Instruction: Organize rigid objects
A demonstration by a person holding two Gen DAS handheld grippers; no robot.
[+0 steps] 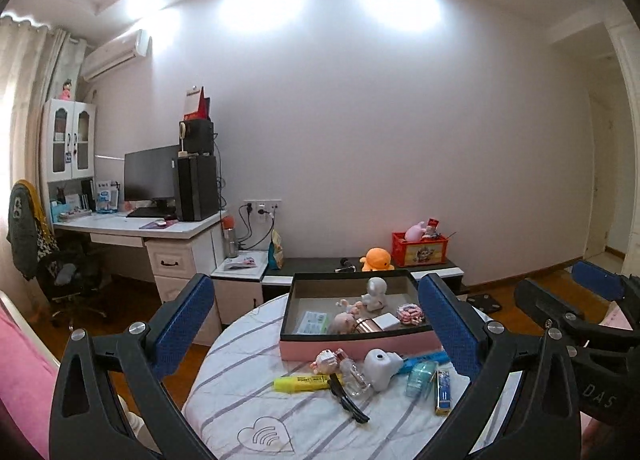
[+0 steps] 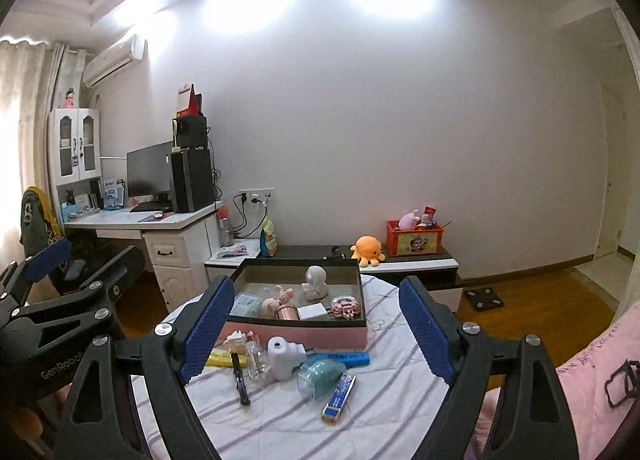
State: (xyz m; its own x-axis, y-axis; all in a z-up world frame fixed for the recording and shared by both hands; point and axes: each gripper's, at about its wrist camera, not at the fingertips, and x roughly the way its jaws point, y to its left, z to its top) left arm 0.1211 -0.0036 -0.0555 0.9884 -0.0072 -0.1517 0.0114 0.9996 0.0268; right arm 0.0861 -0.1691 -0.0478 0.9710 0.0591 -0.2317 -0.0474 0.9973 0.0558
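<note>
Blue-padded left gripper stands wide open w/ nothing between jaws, above round striped-cloth table; pink open-top box of toys sits beyond a yellow highlighter.

Right view: right gripper also open, empty; small white camera-shaped toy lies just in front of box.

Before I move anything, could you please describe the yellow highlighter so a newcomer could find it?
On the round table with the striped cloth, look in front of the pink box. The yellow highlighter lies flat at the left end of the loose items, the only bright yellow thing there.
</note>
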